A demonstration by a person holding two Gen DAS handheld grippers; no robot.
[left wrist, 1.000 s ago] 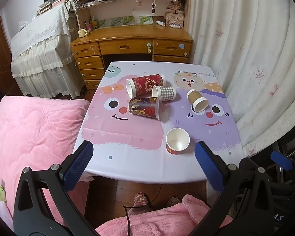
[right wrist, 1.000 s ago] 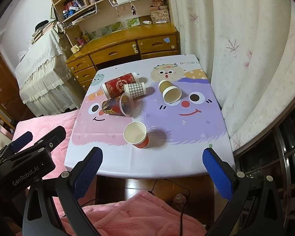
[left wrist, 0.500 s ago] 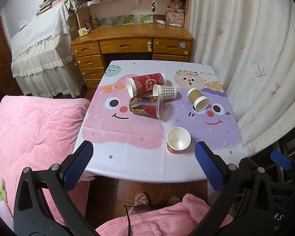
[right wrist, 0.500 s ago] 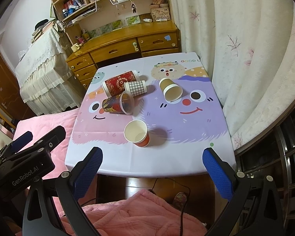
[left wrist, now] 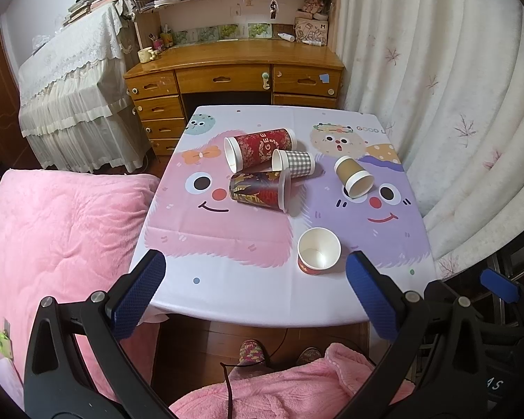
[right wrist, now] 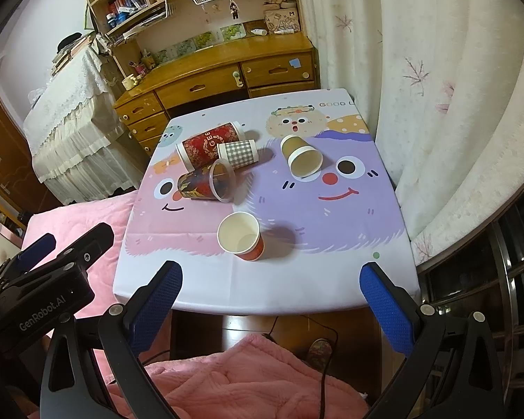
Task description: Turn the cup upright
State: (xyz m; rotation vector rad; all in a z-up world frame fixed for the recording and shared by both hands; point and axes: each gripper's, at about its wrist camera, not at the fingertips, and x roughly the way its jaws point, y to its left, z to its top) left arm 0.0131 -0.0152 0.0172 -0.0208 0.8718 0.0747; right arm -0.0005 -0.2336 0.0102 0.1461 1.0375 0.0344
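Note:
Several paper cups are on a small table with a cartoon cloth (left wrist: pixel 227 272). A red-and-white cup (left wrist: pixel 318 250) (right wrist: pixel 240 236) stands upright near the front. Lying on their sides are a red cup (left wrist: pixel 260 148) (right wrist: pixel 209 148), a checked cup (left wrist: pixel 293 163) (right wrist: pixel 237 153), a dark patterned cup (left wrist: pixel 260 192) (right wrist: pixel 206 184) and a tan cup (left wrist: pixel 353 176) (right wrist: pixel 301 156). My left gripper (left wrist: pixel 255 293) and right gripper (right wrist: pixel 270 300) are both open and empty, held back from the table's front edge.
A pink quilted bed (left wrist: pixel 59 244) lies left of the table. A white curtain (left wrist: pixel 454 104) hangs close on the right. A wooden desk with drawers (left wrist: pixel 234 80) stands behind the table. The person's pink-clad lap (right wrist: pixel 248 380) is below the grippers.
Both grippers have tilted slightly, so the table sits a little lower in both views. The cups have not moved. Both grippers stay open.

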